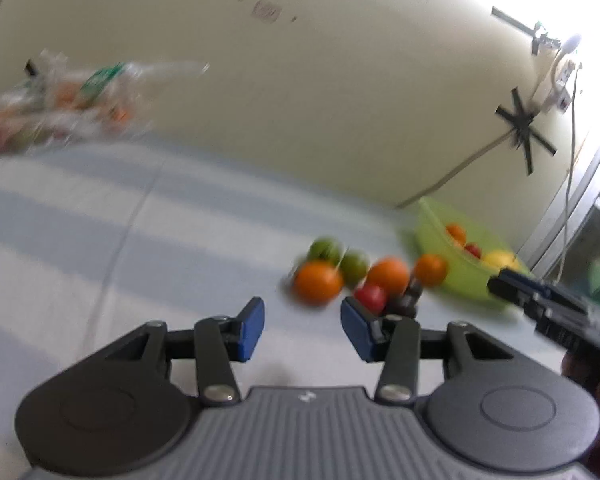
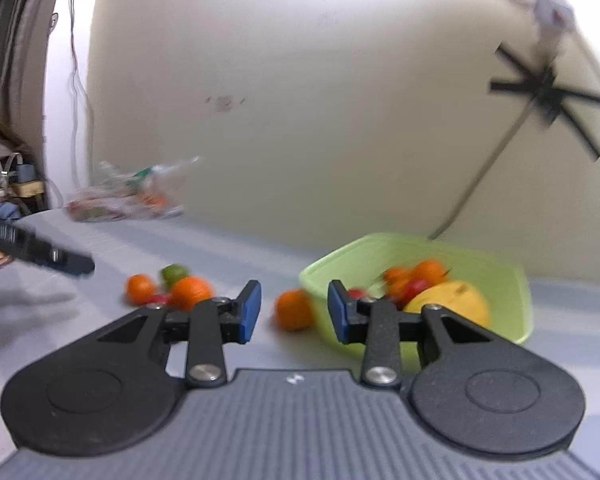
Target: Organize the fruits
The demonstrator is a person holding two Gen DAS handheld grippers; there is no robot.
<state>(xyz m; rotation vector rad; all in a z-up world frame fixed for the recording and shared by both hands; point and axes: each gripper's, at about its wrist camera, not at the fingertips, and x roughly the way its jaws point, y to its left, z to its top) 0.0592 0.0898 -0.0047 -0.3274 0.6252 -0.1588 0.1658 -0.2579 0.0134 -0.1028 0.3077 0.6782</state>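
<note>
A green bowl [image 2: 500,280] holds a yellow fruit [image 2: 456,300], small oranges and red fruits; it also shows in the left wrist view [image 1: 432,216]. Loose on the striped cloth lie oranges [image 1: 318,282], green fruits [image 1: 326,249] and a red fruit [image 1: 370,296]. One orange [image 2: 294,310] lies just left of the bowl. My left gripper [image 1: 302,326] is open and empty, short of the loose pile. My right gripper [image 2: 294,314] is open and empty, with that orange just beyond its fingertips. The right gripper shows in the left wrist view [image 1: 500,284].
A clear plastic bag of more fruit [image 1: 60,100] lies at the far left by the wall; it also shows in the right wrist view [image 2: 128,196]. A cream wall backs the table. Black tape and a cable [image 2: 548,92] are on the wall.
</note>
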